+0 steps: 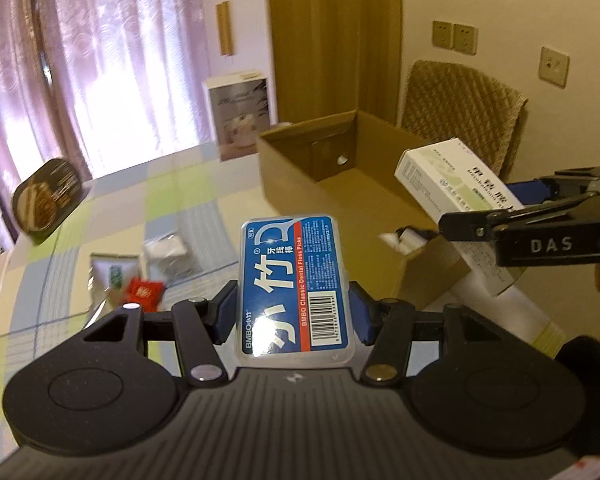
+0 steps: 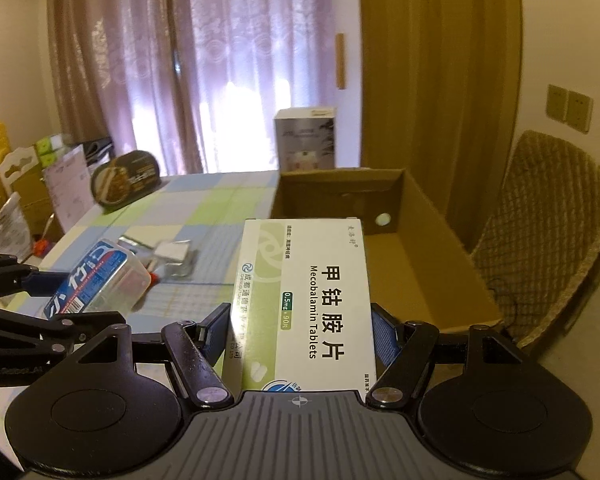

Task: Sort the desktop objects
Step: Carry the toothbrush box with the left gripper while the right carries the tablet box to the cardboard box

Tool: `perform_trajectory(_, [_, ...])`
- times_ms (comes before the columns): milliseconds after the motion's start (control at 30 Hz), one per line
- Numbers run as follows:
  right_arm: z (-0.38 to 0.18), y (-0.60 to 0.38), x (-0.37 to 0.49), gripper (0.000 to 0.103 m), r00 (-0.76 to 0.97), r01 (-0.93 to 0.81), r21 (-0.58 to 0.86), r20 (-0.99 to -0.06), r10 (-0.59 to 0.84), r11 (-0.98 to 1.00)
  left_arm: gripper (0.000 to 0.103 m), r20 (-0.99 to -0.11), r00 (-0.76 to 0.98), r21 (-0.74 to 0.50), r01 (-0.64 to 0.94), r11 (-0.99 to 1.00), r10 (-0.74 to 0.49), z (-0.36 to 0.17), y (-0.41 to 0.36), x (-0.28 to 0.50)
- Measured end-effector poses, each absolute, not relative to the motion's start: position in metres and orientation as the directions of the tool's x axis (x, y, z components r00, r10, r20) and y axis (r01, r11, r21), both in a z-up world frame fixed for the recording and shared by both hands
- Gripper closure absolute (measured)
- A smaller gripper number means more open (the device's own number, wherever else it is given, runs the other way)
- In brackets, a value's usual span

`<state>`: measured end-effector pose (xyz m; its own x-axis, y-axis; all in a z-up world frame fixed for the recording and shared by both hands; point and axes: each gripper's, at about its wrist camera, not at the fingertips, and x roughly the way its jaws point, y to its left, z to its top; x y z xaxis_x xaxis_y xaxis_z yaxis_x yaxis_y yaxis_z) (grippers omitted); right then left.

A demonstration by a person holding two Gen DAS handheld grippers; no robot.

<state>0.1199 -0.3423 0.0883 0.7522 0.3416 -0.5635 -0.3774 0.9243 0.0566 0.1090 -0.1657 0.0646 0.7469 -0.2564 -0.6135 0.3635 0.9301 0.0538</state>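
The table (image 1: pixel 112 200) is covered with a checked cloth in pale blue, green and white squares, and it stands in a room with sheer mauve curtains (image 2: pixel 204 60) glowing from window light behind them. A tall wood-toned panel (image 2: pixel 440 60) runs up the wall to the right of the curtains, with beige wall sockets (image 1: pixel 455 36) further right. At the table's far right side sits an open cardboard box (image 2: pixel 420 256), its flaps up and its brown floor largely bare; a chair (image 2: pixel 548 232) with a quilted olive cover stands just beyond it. The left gripper (image 1: pixel 294 304) is clamped by its blue pads onto a clear plastic dental floss pick case (image 1: pixel 292 280) with a blue and red label, held above the cloth, short of the box. The right gripper (image 2: pixel 300 332) grips a white and green Mecobalamin tablet carton (image 2: pixel 304 304), which is raised near the box's near rim; in the left wrist view the carton hangs over the box's right corner. On the cloth left of the box lie a small red packet (image 1: pixel 143 291), a green and white sachet (image 1: pixel 114 272) and some blurred silvery foil packs (image 2: pixel 172 256). A dark oval tin (image 1: pixel 46 200) leans at the table's far left edge, and a tall printed gift box (image 2: pixel 305 140) stands at the far end before the curtains.
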Motion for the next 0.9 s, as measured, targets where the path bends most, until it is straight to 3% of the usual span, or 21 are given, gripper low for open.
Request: perform_trajectory(900, [0.082,-0.413,0.206,0.035,0.761,-0.297,0.039,-0.593,0.262,0.954,0.052,-0.613,0.704,0.015,0.465,0.885,-0.359,0.068,-0.249,0.181])
